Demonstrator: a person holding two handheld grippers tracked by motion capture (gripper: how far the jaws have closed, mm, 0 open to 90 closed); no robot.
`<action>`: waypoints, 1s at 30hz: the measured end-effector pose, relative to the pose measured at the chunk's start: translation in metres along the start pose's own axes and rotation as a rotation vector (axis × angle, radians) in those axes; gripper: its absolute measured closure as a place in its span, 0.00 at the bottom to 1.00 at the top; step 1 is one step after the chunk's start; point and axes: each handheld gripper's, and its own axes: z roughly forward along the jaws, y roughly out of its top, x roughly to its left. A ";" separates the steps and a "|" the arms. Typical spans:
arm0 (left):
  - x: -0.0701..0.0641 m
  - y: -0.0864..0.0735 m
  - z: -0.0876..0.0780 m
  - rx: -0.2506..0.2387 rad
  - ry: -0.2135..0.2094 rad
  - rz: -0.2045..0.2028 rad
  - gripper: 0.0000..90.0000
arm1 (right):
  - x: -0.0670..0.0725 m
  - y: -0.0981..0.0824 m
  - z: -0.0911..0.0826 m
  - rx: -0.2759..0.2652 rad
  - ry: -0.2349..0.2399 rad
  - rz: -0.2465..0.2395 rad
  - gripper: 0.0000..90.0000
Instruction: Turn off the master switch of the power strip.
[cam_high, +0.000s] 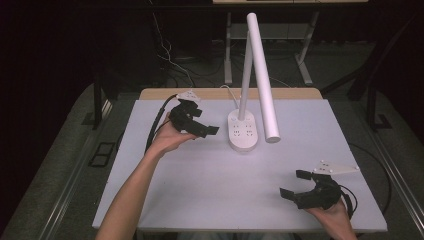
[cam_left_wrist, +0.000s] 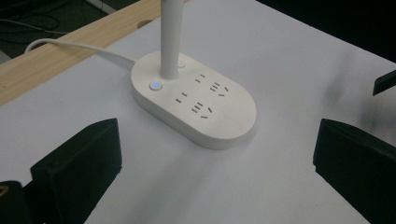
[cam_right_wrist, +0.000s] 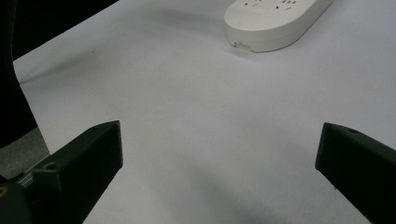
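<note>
Right gripper (cam_high: 292, 183): nearest, at about 5 o'clock on the tabletop (cam_high: 210, 190); fingers wide and holding nothing, hanging back well apart from the lamp.
Left gripper (cam_high: 206, 127): at about 10 o'clock, fingers wide and holding nothing, aimed at the lamp base (cam_left_wrist: 194, 100), probably to reach its button (cam_left_wrist: 155, 86).
Lamp (cam_high: 260, 75): one, standing past the middle toward 12 o'clock; base flat on the tabletop, stem upright, light bar tilted down.
Button: one, glowing blue beside the stem.
Sockets: likely four groups of slots; blurred.
Cord (cam_left_wrist: 79, 46): one, running off the far edge.
</note>
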 end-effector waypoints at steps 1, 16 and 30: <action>0.000 0.002 0.001 -0.003 0.003 -0.003 0.00 | 0.000 0.000 0.000 0.000 0.000 0.002 0.00; 0.014 0.020 0.019 0.003 0.023 -0.026 0.01 | -0.002 0.000 -0.003 -0.012 -0.006 0.009 0.00; 0.029 0.030 0.033 -0.022 0.061 -0.092 0.02 | -0.002 0.000 -0.005 -0.027 -0.011 0.009 0.00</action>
